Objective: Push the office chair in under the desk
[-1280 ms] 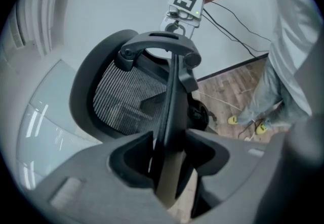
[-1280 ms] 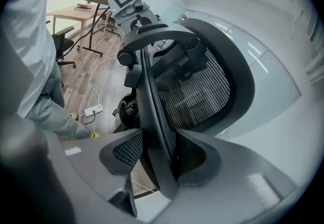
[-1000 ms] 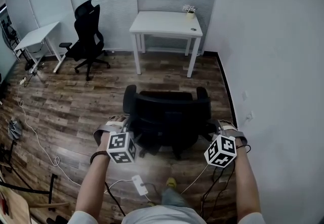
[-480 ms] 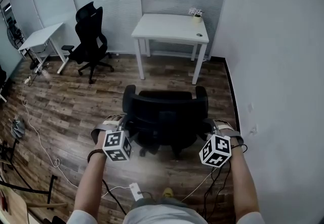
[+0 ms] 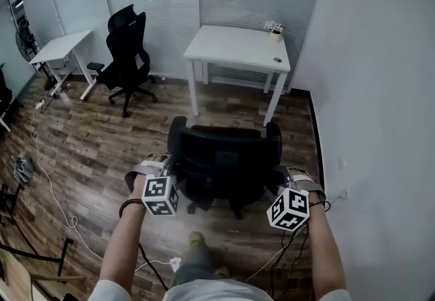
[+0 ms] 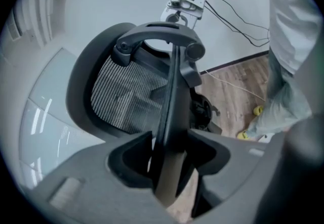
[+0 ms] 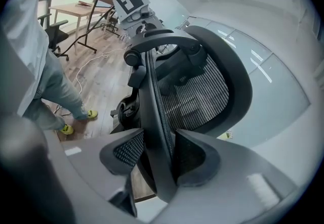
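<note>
A black mesh-backed office chair (image 5: 224, 157) stands on the wood floor, its back toward me, a short way in front of the white desk (image 5: 238, 48) by the back wall. My left gripper (image 5: 166, 170) is on the left edge of the backrest and my right gripper (image 5: 282, 177) on the right edge. In the left gripper view the backrest rim (image 6: 174, 81) runs between the jaws of the left gripper (image 6: 169, 152). In the right gripper view the right gripper (image 7: 159, 152) is shut on the rim (image 7: 152, 91), both pads against it.
A small potted plant (image 5: 274, 28) sits on the desk's far right corner. A second black chair (image 5: 126, 55) and another white desk (image 5: 61, 48) stand at the left. Cables (image 5: 47, 177) trail over the floor. A white wall (image 5: 380, 89) runs close on the right.
The chair and both grippers have moved forward toward the desk, which now looks nearer. The person has stepped after them, and a foot shows below the chair.
</note>
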The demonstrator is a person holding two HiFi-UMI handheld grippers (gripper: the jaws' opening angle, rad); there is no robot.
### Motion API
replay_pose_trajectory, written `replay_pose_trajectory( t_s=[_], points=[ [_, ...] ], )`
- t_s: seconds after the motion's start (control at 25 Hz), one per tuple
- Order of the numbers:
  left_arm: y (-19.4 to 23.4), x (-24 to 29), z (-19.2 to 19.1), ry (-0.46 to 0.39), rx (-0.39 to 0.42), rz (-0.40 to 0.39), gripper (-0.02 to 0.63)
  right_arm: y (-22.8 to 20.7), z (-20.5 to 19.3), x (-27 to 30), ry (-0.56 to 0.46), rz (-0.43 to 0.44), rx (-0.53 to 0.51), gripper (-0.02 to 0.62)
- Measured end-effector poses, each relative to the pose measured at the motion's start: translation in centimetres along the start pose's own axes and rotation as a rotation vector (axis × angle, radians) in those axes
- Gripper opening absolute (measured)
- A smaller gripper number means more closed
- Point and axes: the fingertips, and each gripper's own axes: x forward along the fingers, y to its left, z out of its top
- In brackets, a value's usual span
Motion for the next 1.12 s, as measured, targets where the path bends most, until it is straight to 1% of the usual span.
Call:
replay_pose_trajectory(
  t_s=[0.2,0.68,0.88,1.12],
  points=[
    [4.0,2.6,-1.9,-0.014,0.016,-0.002,0.202,-3.3,1.0,3.1,0.008,-0.001,0.01,0.189],
    [16.0,10.7,-6.8,-0.063,0.063,-0.007,0.202,-13.6,3.3,12.6,0.076,-0.012,0.083,0.19],
    [20.6,14.0,-8.5,-0.093,0.084,-0.002,0.202,-17.7,4.0,16.1,0.084,-0.037,0.099,0.192],
    [25.3,18.2,-9.6,-0.095,0.101,-0.004,0.204,-22.1,3.7,20.2,0.094,-0.037,0.12,0.193]
  ],
)
